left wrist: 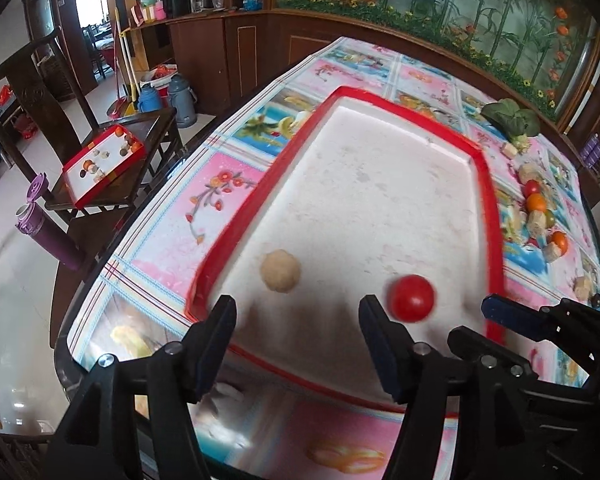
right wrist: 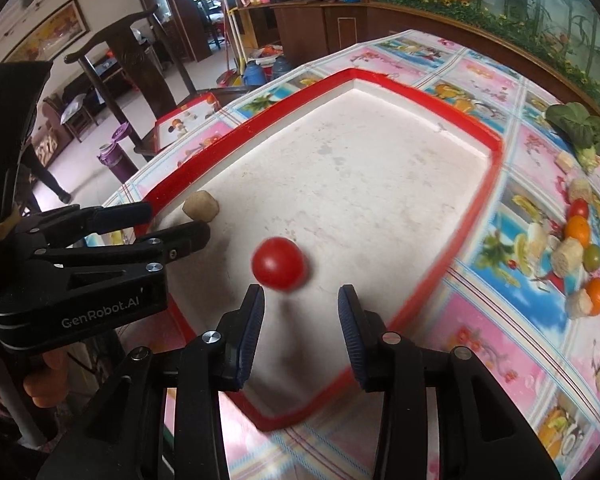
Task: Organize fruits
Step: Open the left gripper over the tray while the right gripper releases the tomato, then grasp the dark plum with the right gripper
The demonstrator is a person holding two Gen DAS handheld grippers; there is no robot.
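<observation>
A red-rimmed white tray [left wrist: 488,184] [right wrist: 496,148] lies on the table. In it are a red cherry tomato [left wrist: 412,298] [right wrist: 279,263] and a beige round piece [left wrist: 280,271] [right wrist: 200,207]. My left gripper [left wrist: 296,320] is open and empty over the tray's near end, the beige piece just ahead of it. It also shows in the right wrist view [right wrist: 176,224]. My right gripper [right wrist: 300,308] is open and empty, the tomato just ahead of its fingertips and blurred. The right gripper shows at the tray's right rim in the left wrist view [left wrist: 496,316].
Right of the tray lie several small tomatoes, oranges and beige pieces [left wrist: 538,204] [right wrist: 576,240] and a leafy green vegetable [left wrist: 510,116] [right wrist: 580,128]. A second red tray with items [left wrist: 104,160] sits on a side table at left. A purple bottle [left wrist: 40,228] stands by the table edge.
</observation>
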